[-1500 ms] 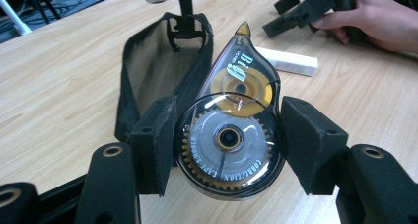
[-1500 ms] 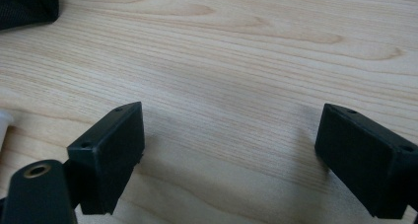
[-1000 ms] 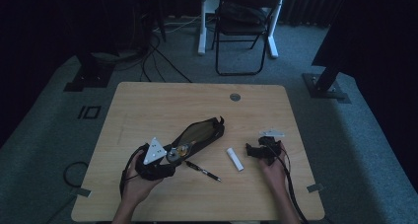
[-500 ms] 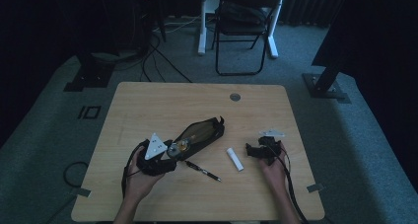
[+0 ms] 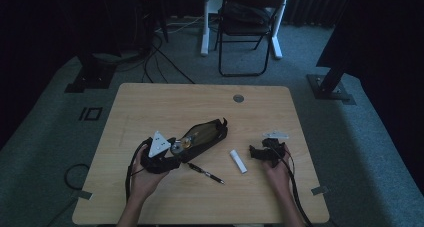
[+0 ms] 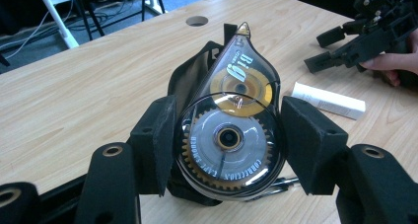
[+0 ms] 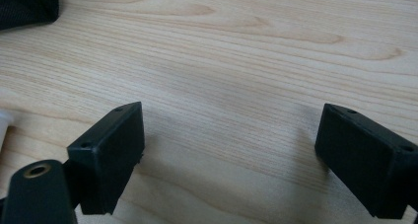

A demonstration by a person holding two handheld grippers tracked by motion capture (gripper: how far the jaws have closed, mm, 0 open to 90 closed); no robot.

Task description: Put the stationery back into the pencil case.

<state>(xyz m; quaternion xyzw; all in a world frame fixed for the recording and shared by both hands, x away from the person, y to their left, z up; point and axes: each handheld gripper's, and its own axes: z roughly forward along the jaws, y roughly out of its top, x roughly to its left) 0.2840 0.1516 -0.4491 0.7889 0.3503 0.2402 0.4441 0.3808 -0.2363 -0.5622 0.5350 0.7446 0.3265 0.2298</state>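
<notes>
Clamping the correction tape (image 6: 230, 135), left gripper (image 6: 228, 145) (right gripper (image 7: 231, 155) open).

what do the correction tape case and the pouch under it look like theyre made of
Correction tape dispenser: clear, glossy hard plastic, it seems; the toothed wheels and yellowish reel show through the shell, and light glints off it. Pouch: black and matte, probably fabric; its open edge sags and folds softly, though the weave is too dark to make out.

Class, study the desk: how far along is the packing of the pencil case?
Done: the left claw is shut on the correction tape, held just over the open black pencil case. In hand: placing it inside. Left: the pen and white tube lie on the table; the right claw is open.
</notes>
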